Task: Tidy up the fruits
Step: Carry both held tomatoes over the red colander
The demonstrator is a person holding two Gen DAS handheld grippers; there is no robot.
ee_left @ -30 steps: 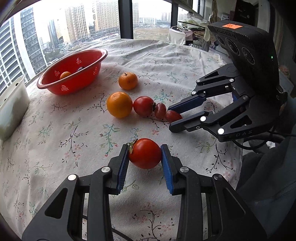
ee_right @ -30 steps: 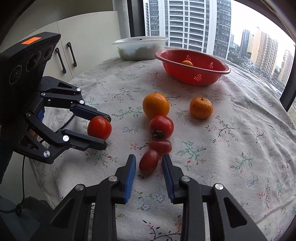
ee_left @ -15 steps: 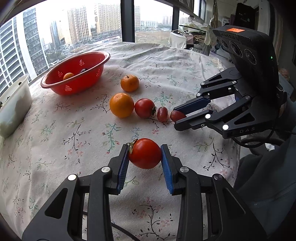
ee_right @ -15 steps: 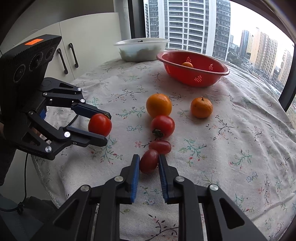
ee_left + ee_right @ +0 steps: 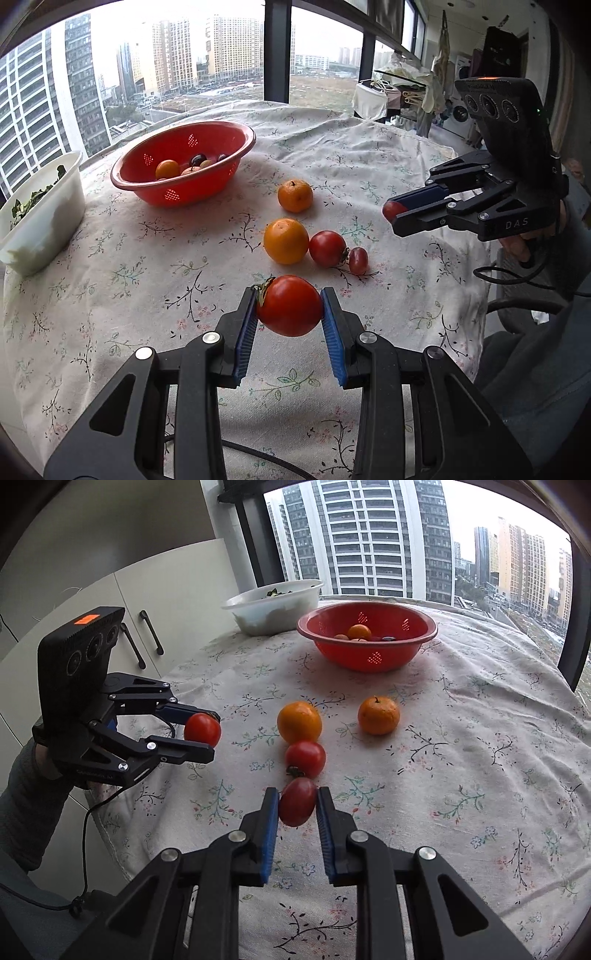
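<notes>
Both claws are in the carrying step: the left claw [image 5: 289,308] grips a big tomato [image 5: 289,305] and the right claw [image 5: 297,805] grips a small tomato [image 5: 297,802], both above the worktop [image 5: 480,775], so I judge next they must travel to the far red basket [image 5: 369,661] and release.

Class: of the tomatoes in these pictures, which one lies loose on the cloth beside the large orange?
The round tomato, touching the large orange; two others are held in tools.

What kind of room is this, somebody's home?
Most likely a high-rise flat, perhaps a kitchen or dining corner: a round table under a floral tablecloth, white cupboards beside it, laundry hanging nearby, and apartment towers filling the big windows.
</notes>
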